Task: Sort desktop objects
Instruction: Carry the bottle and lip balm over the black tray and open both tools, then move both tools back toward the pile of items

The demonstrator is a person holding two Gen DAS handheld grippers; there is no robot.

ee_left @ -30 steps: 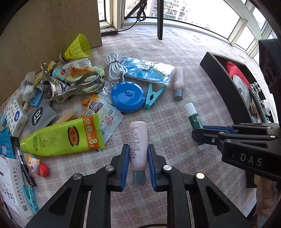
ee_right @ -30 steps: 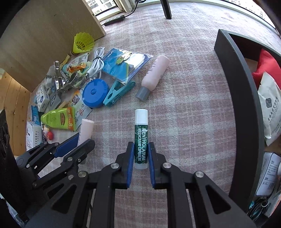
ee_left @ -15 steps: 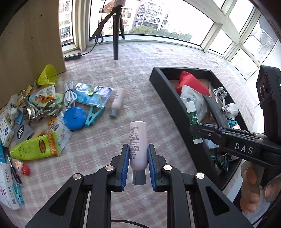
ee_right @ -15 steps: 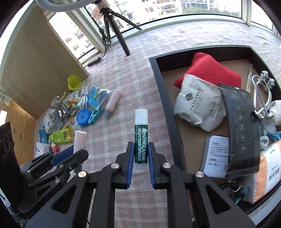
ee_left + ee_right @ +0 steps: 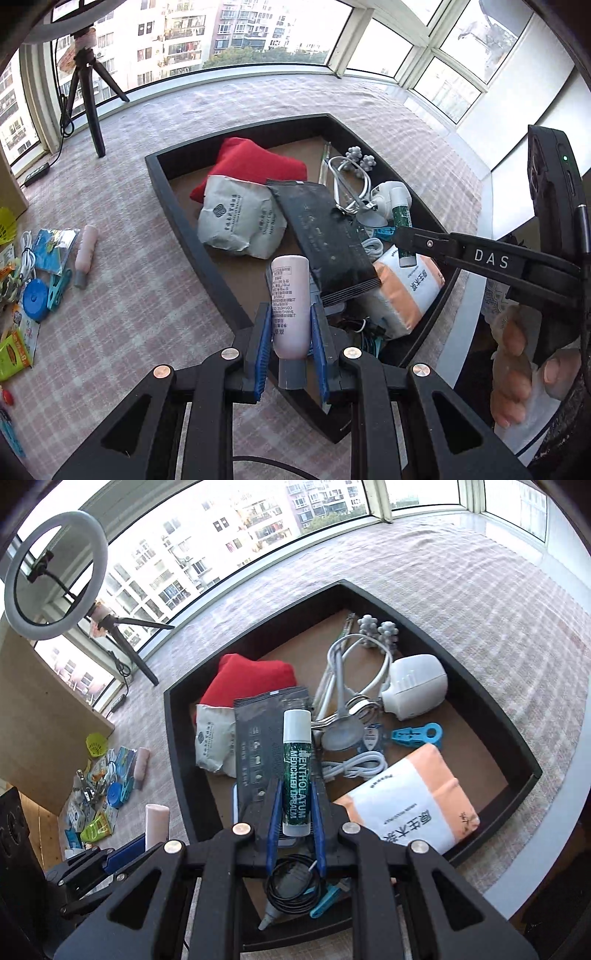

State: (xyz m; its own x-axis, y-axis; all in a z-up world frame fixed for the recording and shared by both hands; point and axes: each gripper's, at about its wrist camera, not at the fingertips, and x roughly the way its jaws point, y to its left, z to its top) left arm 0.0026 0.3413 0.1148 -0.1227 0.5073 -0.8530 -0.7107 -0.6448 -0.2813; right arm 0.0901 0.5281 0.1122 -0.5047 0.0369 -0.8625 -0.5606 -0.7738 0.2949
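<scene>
My left gripper (image 5: 290, 328) is shut on a pink bottle (image 5: 290, 295) with a grey cap and holds it above the near left rim of the black tray (image 5: 177, 218). My right gripper (image 5: 295, 805) is shut on a green lip balm stick (image 5: 295, 771) with a white cap, held over the tray's inside (image 5: 476, 734). The stick also shows in the left wrist view (image 5: 402, 218), and the pink bottle shows low left in the right wrist view (image 5: 157, 823).
The tray holds a red pouch (image 5: 255, 162), a grey packet (image 5: 240, 221), a black packet (image 5: 325, 236), an orange-white pack (image 5: 410, 805), cables and a blue clip (image 5: 417, 735). Loose items (image 5: 37, 258) lie on the checked cloth at left. A tripod (image 5: 88, 92) stands behind.
Both grippers have moved right from the loose pile, carrying the pink bottle and the lip balm, and are now over the black tray.
</scene>
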